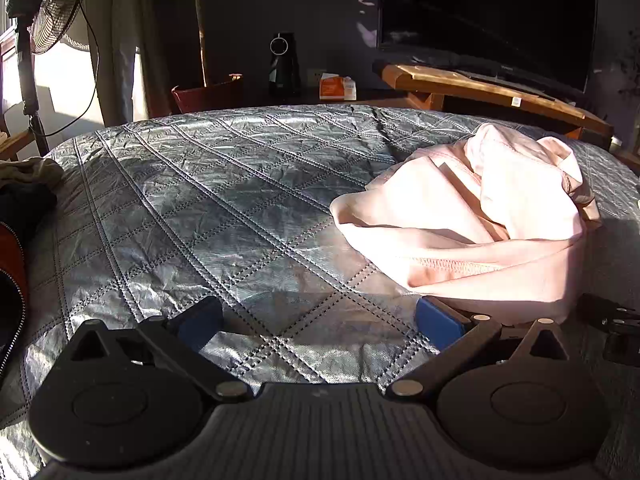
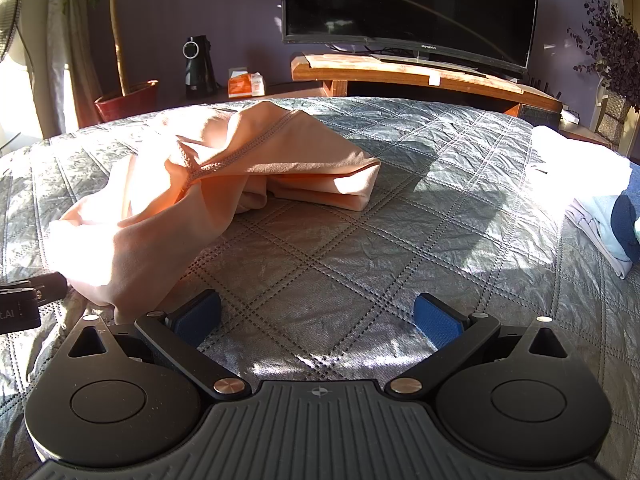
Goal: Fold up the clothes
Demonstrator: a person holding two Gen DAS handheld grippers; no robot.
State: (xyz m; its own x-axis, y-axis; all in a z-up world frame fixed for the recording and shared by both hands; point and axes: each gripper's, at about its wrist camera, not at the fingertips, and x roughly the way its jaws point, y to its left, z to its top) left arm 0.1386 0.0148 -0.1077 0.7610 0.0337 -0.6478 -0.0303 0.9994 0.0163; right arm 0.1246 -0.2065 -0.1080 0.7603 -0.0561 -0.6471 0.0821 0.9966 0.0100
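A crumpled pale pink garment [image 1: 472, 224] lies in a heap on the grey quilted bedspread [image 1: 200, 208]. In the left wrist view it is at the right, and its near hem lies just beyond my right blue pad. My left gripper [image 1: 318, 322] is open and empty, low over the quilt. In the right wrist view the same garment [image 2: 192, 188] is at the left, its near edge beside my left blue pad. My right gripper [image 2: 318, 316] is open and empty over the bedspread [image 2: 360, 248]. Each view shows a bit of the other gripper at its edge.
A stack of folded white and blue clothes [image 2: 600, 208] sits at the right of the bed. Dark and orange clothing [image 1: 16, 240] lies at the left edge. Beyond the bed are a TV [image 2: 408, 4] on a wooden stand, a potted plant [image 2: 124, 96] and a standing fan [image 1: 48, 12].
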